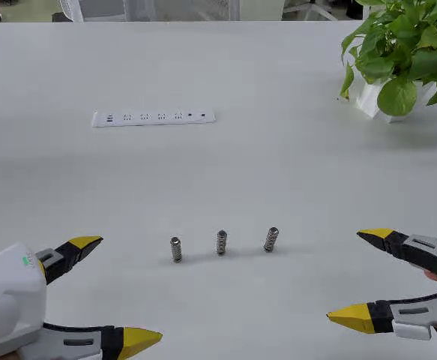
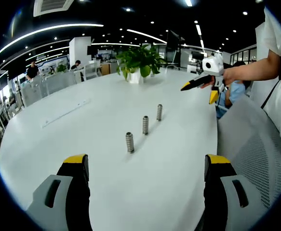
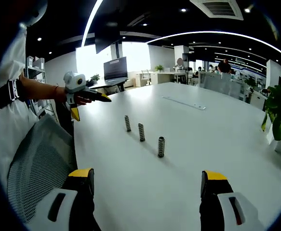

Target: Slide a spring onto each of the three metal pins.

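1. Springs (image 1: 221,242): three grey metal coils, each standing upright around one of the pins (image 1: 273,231). They form a spaced row on the white table (image 1: 278,172).
2. Left gripper (image 1: 128,288): yellow-tipped jaws spread wide, empty, left of the row.
3. Right gripper (image 1: 344,274): jaws spread wide, empty, right of the row.

Pins (image 1: 221,242) ctr, strip (image 1: 153,118) behind, plant (image 1: 405,45) rt
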The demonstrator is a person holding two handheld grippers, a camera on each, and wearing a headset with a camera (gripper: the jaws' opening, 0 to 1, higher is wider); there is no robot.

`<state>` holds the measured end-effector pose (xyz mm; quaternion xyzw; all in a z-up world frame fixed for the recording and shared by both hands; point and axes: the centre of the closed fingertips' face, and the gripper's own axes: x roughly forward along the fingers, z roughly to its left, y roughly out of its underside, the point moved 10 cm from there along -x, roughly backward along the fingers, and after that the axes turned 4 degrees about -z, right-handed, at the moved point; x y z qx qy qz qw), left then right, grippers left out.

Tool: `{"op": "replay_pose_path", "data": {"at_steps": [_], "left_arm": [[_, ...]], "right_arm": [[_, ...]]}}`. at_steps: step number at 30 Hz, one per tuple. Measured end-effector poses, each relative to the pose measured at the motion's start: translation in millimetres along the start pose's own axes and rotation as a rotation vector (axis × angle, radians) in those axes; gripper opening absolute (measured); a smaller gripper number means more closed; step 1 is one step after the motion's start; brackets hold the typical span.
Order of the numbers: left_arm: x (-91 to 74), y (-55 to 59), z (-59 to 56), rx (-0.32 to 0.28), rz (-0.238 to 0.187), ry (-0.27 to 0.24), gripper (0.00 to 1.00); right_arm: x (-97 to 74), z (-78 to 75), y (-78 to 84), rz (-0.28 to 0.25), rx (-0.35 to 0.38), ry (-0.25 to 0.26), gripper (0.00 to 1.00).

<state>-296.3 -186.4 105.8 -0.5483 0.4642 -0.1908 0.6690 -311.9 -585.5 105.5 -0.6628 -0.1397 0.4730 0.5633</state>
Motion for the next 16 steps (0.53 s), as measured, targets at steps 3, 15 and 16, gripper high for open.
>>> {"op": "replay_pose_path", "data": {"at_steps": [3,15,16], "left_arm": [[0.4,-0.2,-0.3,0.001,0.002,0.001,0.99],[3.1,-0.6,-1.1,0.009,0.01,0.011,0.99],[3.2,-0.5,-1.3,0.009,0.011,0.012,0.99]], "right_arm": [[-0.1,0.2,0.4,0.003,0.0,0.0,0.91],[1.2,3.2,-0.1,0.001,0.003,-0.004,0.91],[1.4,3.4,0.0,0.002,0.002,-0.005,0.91]]}}
